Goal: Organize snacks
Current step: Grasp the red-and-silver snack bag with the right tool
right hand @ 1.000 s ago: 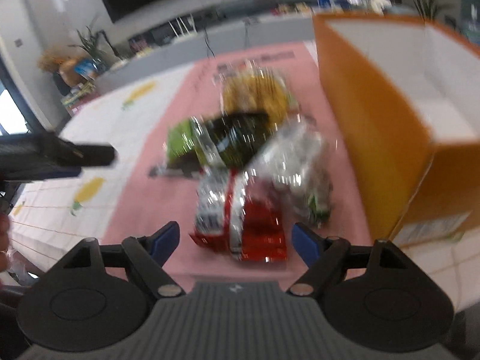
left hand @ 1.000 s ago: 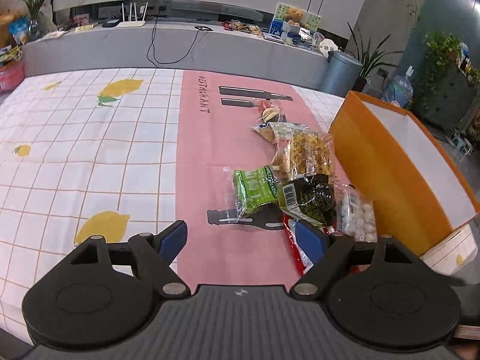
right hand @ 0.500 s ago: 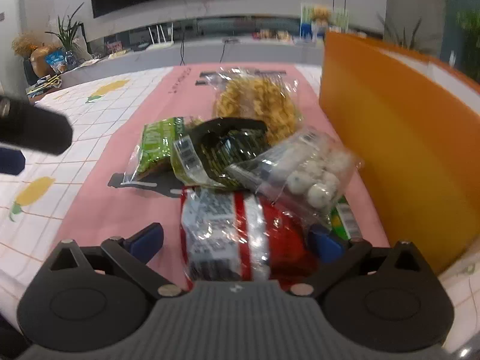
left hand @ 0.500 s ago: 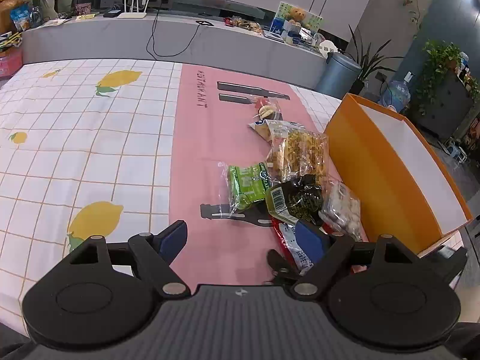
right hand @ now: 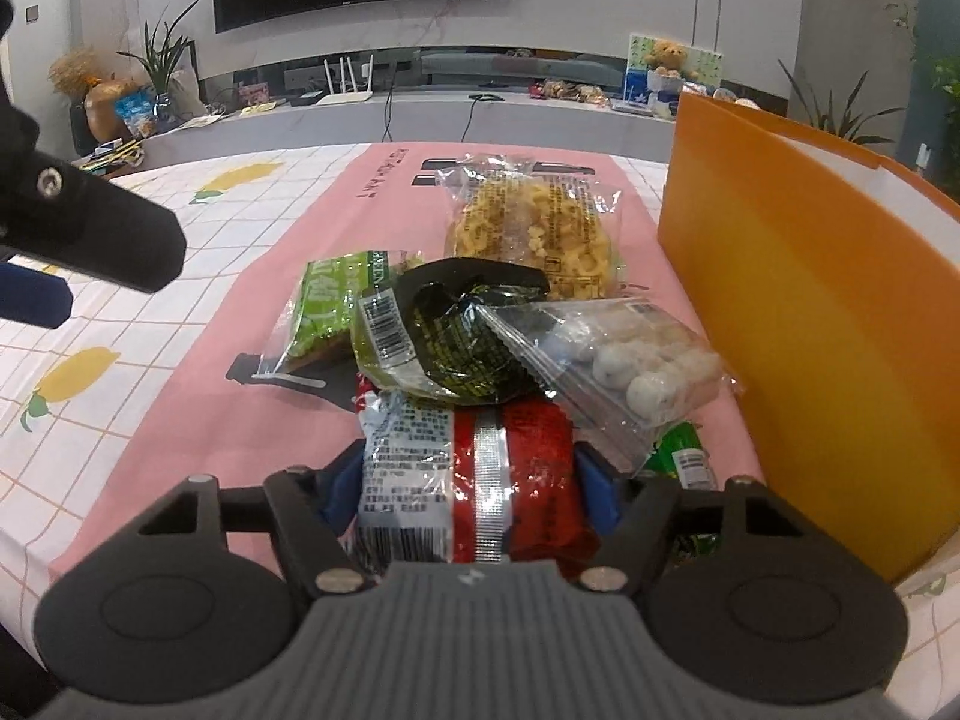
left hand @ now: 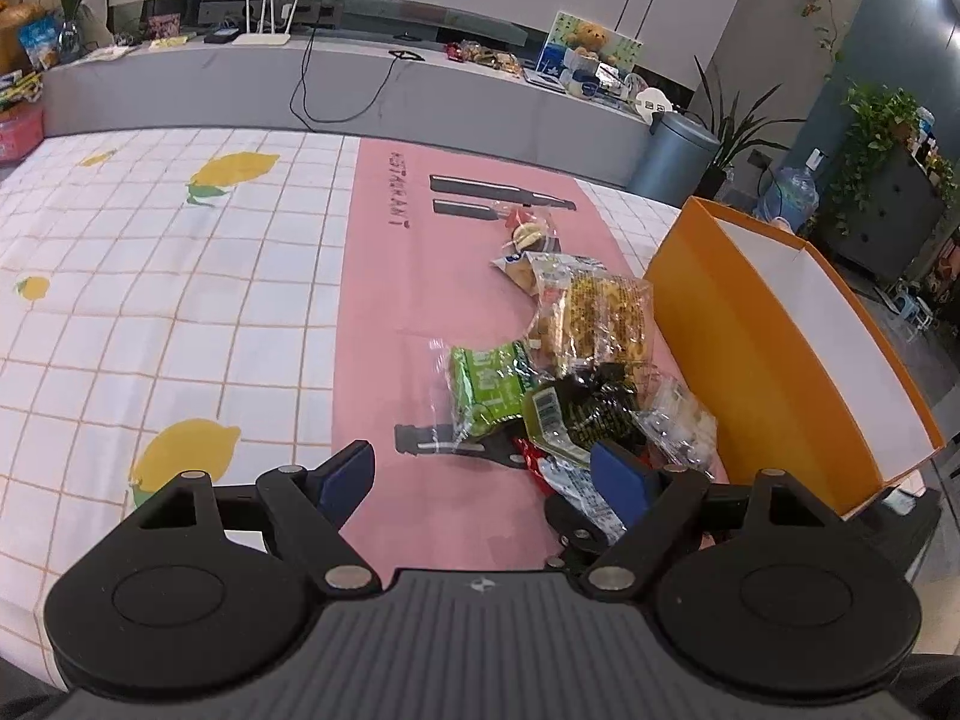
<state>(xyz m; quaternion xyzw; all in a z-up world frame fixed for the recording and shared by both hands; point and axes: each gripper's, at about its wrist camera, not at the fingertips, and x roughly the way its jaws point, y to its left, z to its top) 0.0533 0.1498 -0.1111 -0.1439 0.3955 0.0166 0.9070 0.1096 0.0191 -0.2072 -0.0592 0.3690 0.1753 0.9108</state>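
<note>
Here, on the lemon-print tablecloth [left hand: 180, 276], right gripper [right hand: 471, 480] jaws pinch the red packet [right hand: 516, 480]; left gripper [left hand: 483, 480] jaws wide.

The right tongs [right hand: 471, 489] sit low and level, pointing forward, their blue pads [right hand: 594, 489] drawn in against the two sides of a red packet [right hand: 522, 480] that fills the gap between them; whether the grip is firm cannot be told. The left tongs [left hand: 483, 477] hang higher and to the left, tilted downward, their blue fingers [left hand: 345, 474] spread wide with nothing between them. In the right wrist view, the left tongs' dark body juts in at the left edge.
</note>
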